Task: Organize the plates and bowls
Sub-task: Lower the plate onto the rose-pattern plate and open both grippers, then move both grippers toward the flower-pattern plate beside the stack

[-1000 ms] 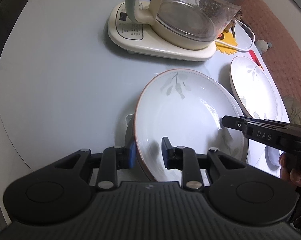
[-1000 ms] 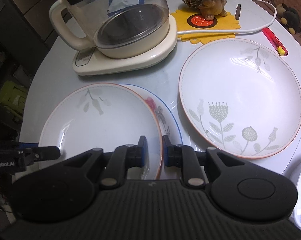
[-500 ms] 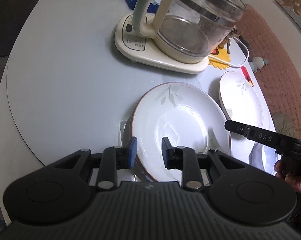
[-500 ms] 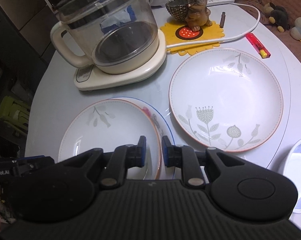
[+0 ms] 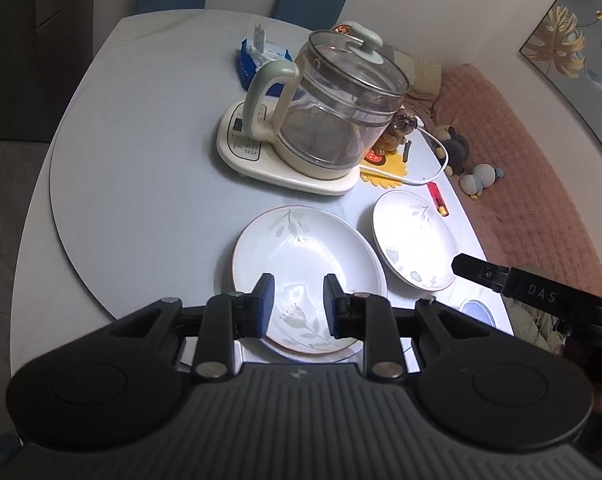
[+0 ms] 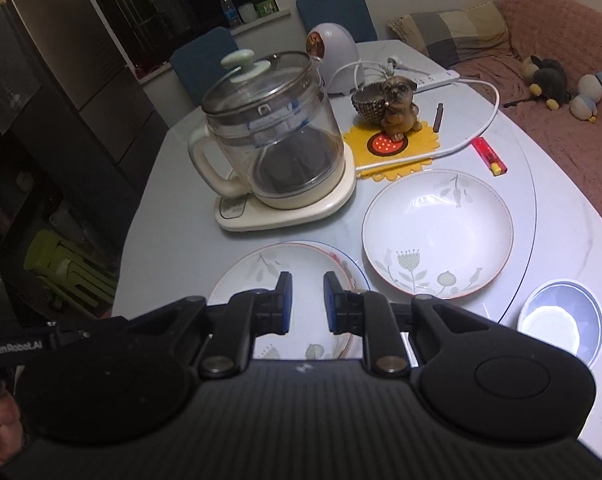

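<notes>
A white plate with an orange rim and leaf print (image 5: 305, 264) lies on top of a blue-rimmed plate (image 6: 355, 276) near the table's front edge. My left gripper (image 5: 299, 300) hovers above this stack, jaws apart, nothing between them. My right gripper (image 6: 307, 298) hangs over the stack's right side, jaws nearly closed and empty. A deeper white plate with a flower print (image 6: 437, 232) sits to the right. A small blue-rimmed bowl (image 6: 561, 320) stands at the front right.
A glass kettle on its cream base (image 6: 273, 140) stands behind the plates. To its right are a dog figurine (image 6: 399, 108) on a yellow mat, a white cable and a red lighter (image 6: 489, 156). A sofa with soft toys lies beyond the table's right edge.
Both grippers have risen and drawn back from the rim of the top plate. The plate stays on the stack. Much more of the table now shows.
</notes>
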Demonstrator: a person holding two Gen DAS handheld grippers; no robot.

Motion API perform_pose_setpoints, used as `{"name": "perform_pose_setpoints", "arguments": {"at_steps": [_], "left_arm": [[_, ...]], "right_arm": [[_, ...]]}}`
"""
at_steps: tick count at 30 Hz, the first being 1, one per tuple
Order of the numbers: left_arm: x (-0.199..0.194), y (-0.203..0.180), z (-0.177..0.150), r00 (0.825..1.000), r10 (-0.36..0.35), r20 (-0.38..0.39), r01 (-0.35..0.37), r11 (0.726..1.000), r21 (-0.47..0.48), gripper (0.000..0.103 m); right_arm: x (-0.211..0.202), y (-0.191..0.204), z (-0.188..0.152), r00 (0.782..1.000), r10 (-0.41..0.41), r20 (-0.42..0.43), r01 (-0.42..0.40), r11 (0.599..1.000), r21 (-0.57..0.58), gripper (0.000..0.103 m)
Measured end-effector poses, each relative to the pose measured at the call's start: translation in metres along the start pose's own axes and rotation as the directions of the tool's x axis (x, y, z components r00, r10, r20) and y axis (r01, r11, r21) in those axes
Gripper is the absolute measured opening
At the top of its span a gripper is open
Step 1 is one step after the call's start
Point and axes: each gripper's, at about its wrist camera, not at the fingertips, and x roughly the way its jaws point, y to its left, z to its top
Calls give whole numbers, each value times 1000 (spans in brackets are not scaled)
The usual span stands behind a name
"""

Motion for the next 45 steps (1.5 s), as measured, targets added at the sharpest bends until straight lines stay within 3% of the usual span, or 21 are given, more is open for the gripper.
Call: {"name": "perform_pose_setpoints", "arguments": {"at_steps": [8, 22, 37, 43, 45], "left_arm": [[-59, -19, -33, 997, -2, 76, -2, 999, 45, 29], [-152, -34, -111, 990, 11, 138, -20, 998, 62, 29], [-177, -88, -158, 973, 100, 210, -98, 995, -22, 29], [-180, -111, -172, 967, 123, 225, -119, 992, -29, 29], [-179, -115, -174, 965, 126, 229, -124, 992, -22, 33]], "right_arm": [[-68, 18, -20, 998, 16, 69, -12, 999, -53, 20], [-136, 36, -69, 996, 55, 65, -49, 995, -85, 20], [-165, 2, -75, 986, 163, 41, -153, 971, -185, 21], [-174, -17, -78, 985, 166, 41, -155, 968, -195, 21], [-177, -20, -80, 986, 158, 46, -145, 967, -212, 21]]}}
